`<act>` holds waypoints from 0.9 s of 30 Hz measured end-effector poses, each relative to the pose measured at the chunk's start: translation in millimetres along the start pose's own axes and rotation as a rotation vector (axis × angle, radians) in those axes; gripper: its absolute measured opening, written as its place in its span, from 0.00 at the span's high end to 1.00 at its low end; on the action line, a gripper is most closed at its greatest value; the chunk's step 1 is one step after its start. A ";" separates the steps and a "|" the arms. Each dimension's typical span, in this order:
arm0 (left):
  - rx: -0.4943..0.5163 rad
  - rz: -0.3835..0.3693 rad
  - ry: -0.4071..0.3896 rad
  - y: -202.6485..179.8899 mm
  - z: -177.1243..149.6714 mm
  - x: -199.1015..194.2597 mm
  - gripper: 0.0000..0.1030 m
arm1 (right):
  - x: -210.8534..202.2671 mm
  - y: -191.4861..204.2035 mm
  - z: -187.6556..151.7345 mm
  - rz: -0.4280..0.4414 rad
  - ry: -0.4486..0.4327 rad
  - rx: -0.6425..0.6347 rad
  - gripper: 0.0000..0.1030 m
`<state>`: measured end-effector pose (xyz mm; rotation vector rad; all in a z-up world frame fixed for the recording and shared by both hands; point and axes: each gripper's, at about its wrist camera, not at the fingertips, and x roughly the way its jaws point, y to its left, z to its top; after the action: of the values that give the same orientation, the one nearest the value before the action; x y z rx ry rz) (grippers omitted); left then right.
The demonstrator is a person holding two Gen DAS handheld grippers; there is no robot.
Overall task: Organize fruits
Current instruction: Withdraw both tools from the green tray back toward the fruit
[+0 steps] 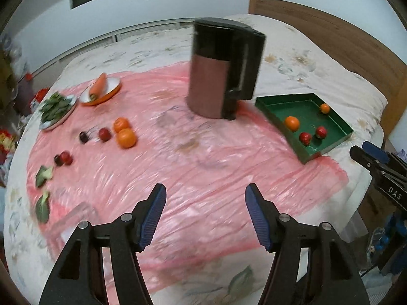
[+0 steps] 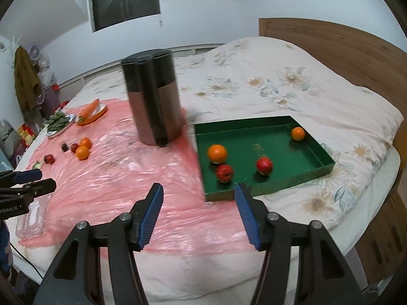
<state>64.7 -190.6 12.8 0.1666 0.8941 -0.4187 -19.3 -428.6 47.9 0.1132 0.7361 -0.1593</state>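
Pink plastic sheet [image 1: 178, 167] covers the bed [image 2: 292, 81], probably to keep the floral quilt clean under the food. Green tray [image 2: 319, 150] sits at the sheet's right edge and is clearly the collection spot: it already holds two oranges [image 2: 217, 153] and two red fruits [image 2: 224, 173], all loose and apart from each other. Loose fruit on the sheet, far left side: two more oranges touching [image 1: 124, 133], a red fruit [image 1: 104, 134] and a dark one [image 1: 84, 137] just beside them, another red-and-dark pair [image 1: 63, 158] nearer the edge.

Left tool [image 1: 203, 216] hovers above the sheet, fingers wide apart, holding nothing. Right tool [image 2: 198, 216] is the same, spread and empty, aimed at the tray's near wall. My read: I am between carries and about halfway through.

Vegetables stay out of it, I judge: carrot [image 1: 98, 85] lies in an orange bowl, greens [image 1: 54, 105] are on a plate, leaf scraps [image 1: 43, 175] sit by the left edge. Tall dark canister [image 1: 221, 68] stands between the loose fruit and the tray, so any carry has to go around it. Left tool is nearer the loose pile, so it should fetch next. Frames are motion-blurred; small fruit types are unclear.
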 end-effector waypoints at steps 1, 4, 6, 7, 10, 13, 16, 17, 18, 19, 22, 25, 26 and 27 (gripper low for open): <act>-0.007 0.011 -0.001 4.6 -3.7 -3.2 0.43 | -2.1 5.9 -1.2 0.007 0.000 -0.008 0.15; -0.021 0.039 -0.015 18.8 -15.7 -13.3 0.43 | -6.9 24.3 -4.7 0.022 0.004 -0.041 0.15; -0.038 0.046 -0.020 28.7 -24.0 -20.0 0.43 | -9.7 37.3 -7.7 0.034 0.005 -0.068 0.14; -0.045 0.049 -0.022 32.3 -27.4 -22.9 0.43 | -11.5 42.9 -8.9 0.043 0.004 -0.077 0.14; -0.069 0.061 -0.030 46.6 -38.8 -32.7 0.43 | -18.8 61.4 -12.6 0.071 -0.001 -0.097 0.12; -0.102 0.080 -0.041 62.2 -50.8 -43.8 0.43 | -24.9 78.3 -16.0 0.093 -0.003 -0.114 0.06; -0.138 0.099 -0.056 80.5 -63.7 -55.0 0.43 | -29.5 96.7 -21.3 0.117 0.004 -0.135 0.05; -0.154 0.107 -0.061 88.7 -69.6 -59.3 0.43 | -30.0 101.0 -22.4 0.127 0.007 -0.137 0.05; -0.169 0.114 -0.065 96.2 -75.0 -62.8 0.43 | -31.2 107.2 -23.6 0.141 0.010 -0.137 0.05; -0.183 0.121 -0.069 103.8 -79.5 -66.1 0.43 | -31.9 111.9 -24.7 0.152 0.013 -0.138 0.05; -0.231 0.150 -0.076 130.2 -96.3 -76.2 0.43 | -32.1 129.2 -26.2 0.181 0.018 -0.145 0.05; -0.279 0.181 -0.081 155.0 -112.3 -85.3 0.43 | -29.9 147.7 -26.4 0.213 0.018 -0.159 0.05; -0.298 0.196 -0.082 164.4 -117.4 -87.7 0.43 | -27.9 153.8 -26.0 0.222 0.018 -0.164 0.05; -0.312 0.207 -0.083 171.8 -121.4 -89.4 0.43 | -25.9 158.7 -25.8 0.232 0.017 -0.165 0.05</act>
<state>0.2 28.5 2.1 -0.0447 0.8393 -0.0899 -26.0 -266.0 53.8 0.0420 0.7448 0.1232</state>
